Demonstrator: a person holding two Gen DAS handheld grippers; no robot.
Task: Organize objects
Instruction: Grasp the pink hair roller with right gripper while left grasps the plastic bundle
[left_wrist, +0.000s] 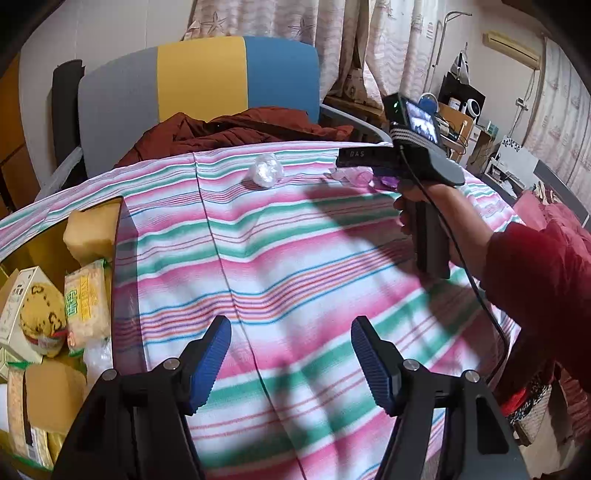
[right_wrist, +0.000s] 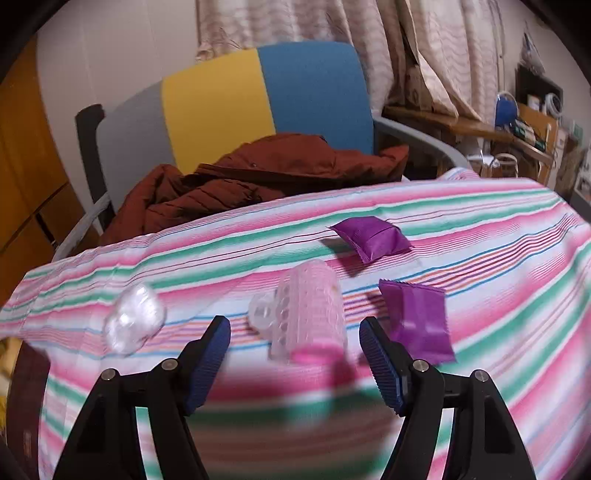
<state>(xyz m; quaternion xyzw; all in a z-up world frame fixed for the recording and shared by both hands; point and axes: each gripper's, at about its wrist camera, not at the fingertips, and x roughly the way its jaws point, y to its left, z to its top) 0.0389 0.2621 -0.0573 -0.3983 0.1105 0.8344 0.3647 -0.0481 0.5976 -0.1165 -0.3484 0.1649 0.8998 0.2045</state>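
A pink hair roller lies on the striped cloth of the worktop, just ahead of the right claw, whose blue fingers are spread wide and hold nothing. A small clear clip touches the roller's left side. Just right of the roller lies a purple packet, and a second purple packet sits farther back, apart from both. A crumpled clear wrapper rests well to the left, near the cloth's left edge. The left claw hangs over bare striped cloth with its fingers also spread and empty; a broad stretch of cloth lies open between it and the things near the far edge. At the worktop's left edge stands a cardboard box holding food packets: a yellow-and-green packet with printing too small to read, a round yellow item with dark spots, a pale carton and a yellow sponge-like block. The body of the right gripper, held in a hand with a red sleeve, bears the letters "DAS". Beyond the far edge a chair in grey, yellow and blue carries a rust-red jacket
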